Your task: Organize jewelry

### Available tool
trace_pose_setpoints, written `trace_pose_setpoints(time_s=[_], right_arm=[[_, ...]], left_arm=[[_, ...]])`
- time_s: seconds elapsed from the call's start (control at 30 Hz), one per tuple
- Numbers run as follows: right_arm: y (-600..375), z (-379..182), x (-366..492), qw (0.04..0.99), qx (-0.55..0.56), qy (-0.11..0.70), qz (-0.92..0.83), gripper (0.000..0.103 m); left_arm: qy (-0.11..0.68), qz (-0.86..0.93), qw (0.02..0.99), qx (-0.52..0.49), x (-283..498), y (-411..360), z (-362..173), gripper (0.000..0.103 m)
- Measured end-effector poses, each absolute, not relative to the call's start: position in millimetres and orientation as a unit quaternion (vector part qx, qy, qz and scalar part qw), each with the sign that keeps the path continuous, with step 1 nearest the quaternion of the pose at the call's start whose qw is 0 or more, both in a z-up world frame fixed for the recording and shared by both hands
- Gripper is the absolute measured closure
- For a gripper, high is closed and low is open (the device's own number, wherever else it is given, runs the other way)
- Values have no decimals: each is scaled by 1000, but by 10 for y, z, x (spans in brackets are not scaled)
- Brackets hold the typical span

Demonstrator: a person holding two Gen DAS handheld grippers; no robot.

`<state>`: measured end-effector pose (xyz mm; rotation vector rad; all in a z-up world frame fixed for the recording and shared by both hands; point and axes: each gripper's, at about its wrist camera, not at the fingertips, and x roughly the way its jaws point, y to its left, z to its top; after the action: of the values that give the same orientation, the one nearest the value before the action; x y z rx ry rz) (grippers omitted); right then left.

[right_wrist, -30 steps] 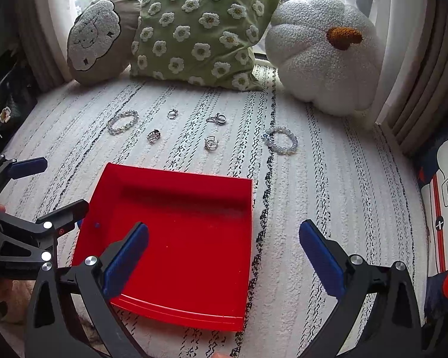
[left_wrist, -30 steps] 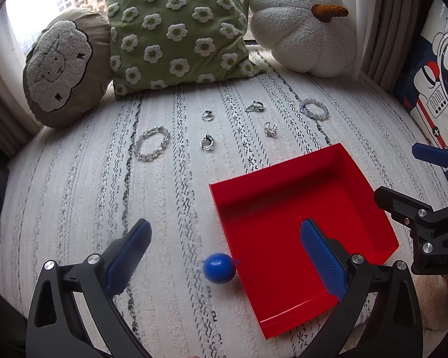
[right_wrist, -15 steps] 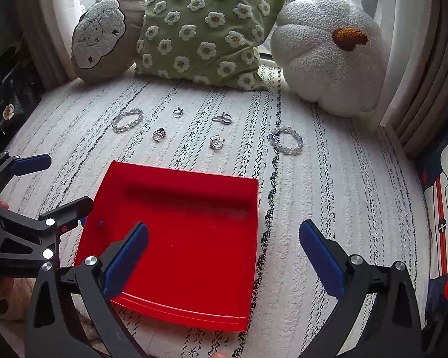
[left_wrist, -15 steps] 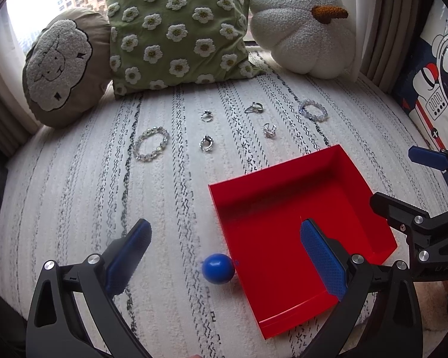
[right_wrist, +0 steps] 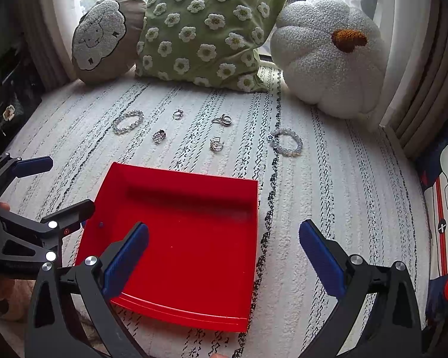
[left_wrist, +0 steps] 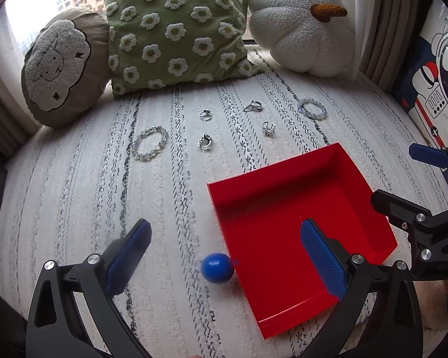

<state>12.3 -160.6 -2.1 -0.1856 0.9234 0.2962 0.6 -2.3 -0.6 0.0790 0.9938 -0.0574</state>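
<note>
1. Left wrist view: the left gripper (left_wrist: pixel 224 256) hung above the white, black-streaked cover (left_wrist: pixel 74 197) with its blue fingers (left_wrist: pixel 128 253) spread wide, holding nothing.
2. A blue ball (left_wrist: pixel 217 271) sat on the cover between those fingers, touching or just beside the left wall of the red tray (left_wrist: pixel 283 179).
3. The tray lay empty, its open, lipless edge toward the camera, and the right-hand finger of the left gripper stood over its floor.
4. Beyond the tray the jewelry lay scattered on the cover: a clear bead bracelet (left_wrist: pixel 150 143) to the left, a bluish bead bracelet (left_wrist: pixel 311 109) to the right, and four small silver rings (left_wrist: pixel 205 142) between them, all apart from one another and outside the tray.
5. The right gripper (left_wrist: pixel 409 179) showed at the right edge, beside the tray's right wall.
6. Right wrist view: the right gripper (right_wrist: pixel 224 256) also stood wide open and empty, its left finger over the tray (right_wrist: pixel 188 179) and its right finger (right_wrist: pixel 322 259) over bare cover.
7. The left gripper (right_wrist: pixel 56 185) reached in from the left edge, open, near the tray's left side.
8. At the back, a sheep cushion (right_wrist: pixel 101 35), a green flowered pillow (right_wrist: pixel 206 29) and a white pumpkin cushion (right_wrist: pixel 325 56) leaned along the window.
</note>
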Motion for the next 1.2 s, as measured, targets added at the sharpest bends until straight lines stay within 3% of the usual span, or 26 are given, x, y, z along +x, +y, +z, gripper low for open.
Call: trace_pose_setpoints(time_s=[1.2], right_arm=[[-1583, -25, 122, 882, -93, 439, 144, 5]], left_arm=[[477, -30, 878, 38, 6, -35, -17, 7]])
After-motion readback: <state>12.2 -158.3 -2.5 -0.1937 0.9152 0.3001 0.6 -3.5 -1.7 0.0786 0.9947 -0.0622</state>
